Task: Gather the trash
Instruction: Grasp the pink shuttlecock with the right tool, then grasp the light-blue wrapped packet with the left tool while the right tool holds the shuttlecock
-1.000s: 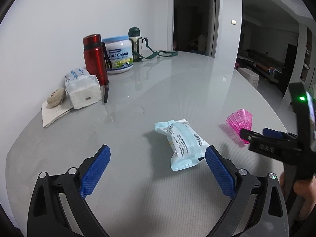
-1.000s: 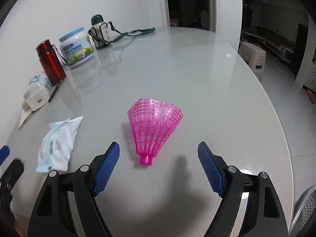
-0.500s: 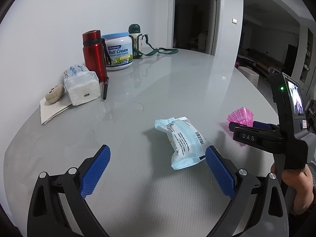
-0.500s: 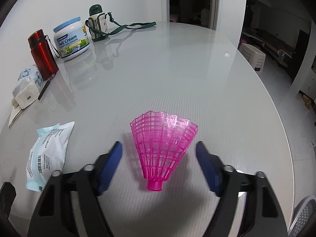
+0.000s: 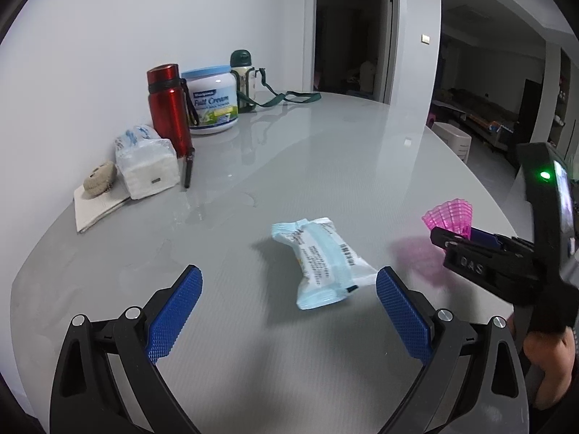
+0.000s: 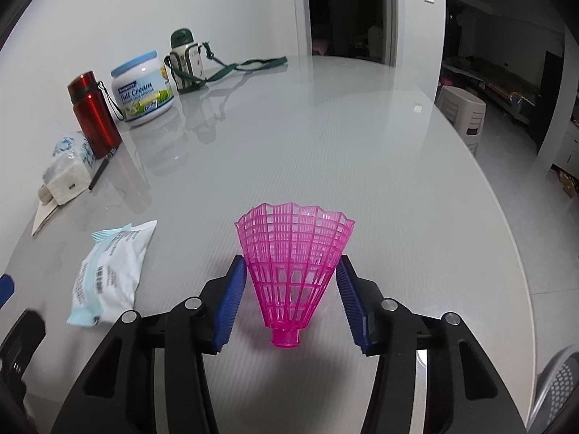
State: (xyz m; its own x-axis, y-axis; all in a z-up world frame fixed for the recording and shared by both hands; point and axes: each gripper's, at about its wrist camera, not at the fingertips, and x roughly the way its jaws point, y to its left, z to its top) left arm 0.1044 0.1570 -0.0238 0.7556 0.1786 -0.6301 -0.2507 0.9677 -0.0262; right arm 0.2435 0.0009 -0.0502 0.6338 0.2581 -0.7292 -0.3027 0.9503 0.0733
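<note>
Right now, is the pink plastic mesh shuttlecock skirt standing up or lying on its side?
Lying on its side: the pink plastic mesh shuttlecock skirt has its narrow collar toward the camera and flared rim away, between the right gripper pads.

on the counter [image 6: 362,166] we find the snack packet [image 6: 108,271] lying left of the shuttlecock skirt [image 6: 293,271], the two apart. the skirt sits between the fingers of the right claw [image 6: 291,287]. along the far left edge stand the flask [image 6: 94,115], the milk powder tub [image 6: 143,88] and the strapped bottle [image 6: 186,59], with the tissue pack [image 6: 68,166] in front of the flask.
</note>
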